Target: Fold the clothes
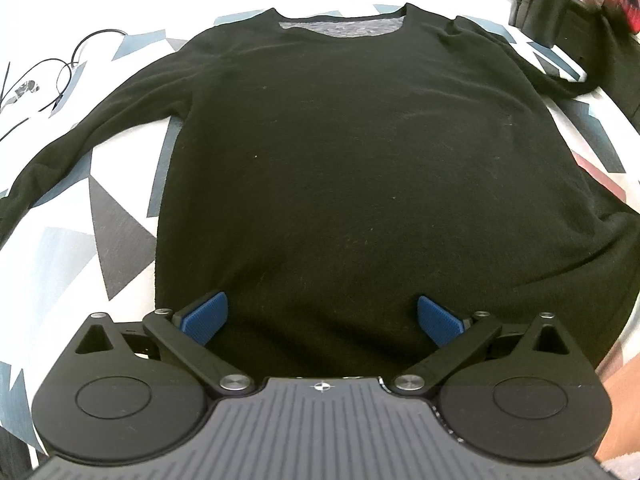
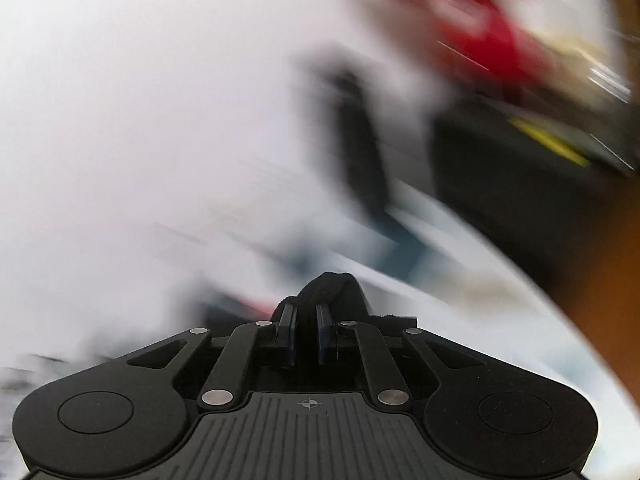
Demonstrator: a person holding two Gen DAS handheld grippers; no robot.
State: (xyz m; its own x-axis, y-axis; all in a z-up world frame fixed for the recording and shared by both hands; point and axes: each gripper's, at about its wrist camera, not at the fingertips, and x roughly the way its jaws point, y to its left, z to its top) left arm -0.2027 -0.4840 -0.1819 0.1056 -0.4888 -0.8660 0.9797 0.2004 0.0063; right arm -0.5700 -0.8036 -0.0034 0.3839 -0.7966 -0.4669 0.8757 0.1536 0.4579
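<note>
White bedding [image 1: 60,264] printed with grey, slate-blue and reddish triangles covers the surface, which looks like a bed, though I cannot be sure. On it lies a black long-sleeved sweater [image 1: 360,152], spread flat with its front up, the round neckline [image 1: 340,24] at the far end and the hem towards the camera. One sleeve [image 1: 92,120] runs out diagonally to the left edge of the left wrist view; the other sleeve [image 1: 560,80] rises off the bedding at the upper right, up towards the second tool there. A thin black cable [image 1: 68,64] loops on the bedding at the far left.

Over the hem, the left claw [image 1: 322,316] points steeply down with its blue pads [image 1: 208,312] spread wide apart; nothing sits between them, and whether their tips touch the cloth I cannot tell.

At the top right of that view the right claw's body [image 1: 540,4] shows only as a dark shape. In the right wrist view the surroundings smear into blur: white, a red patch, dark forms. The right claw [image 2: 306,320] itself is sharp, its pads [image 2: 287,324] drawn close and pinching a fold of black fabric [image 2: 328,288] that bulges out past the tips.
</note>
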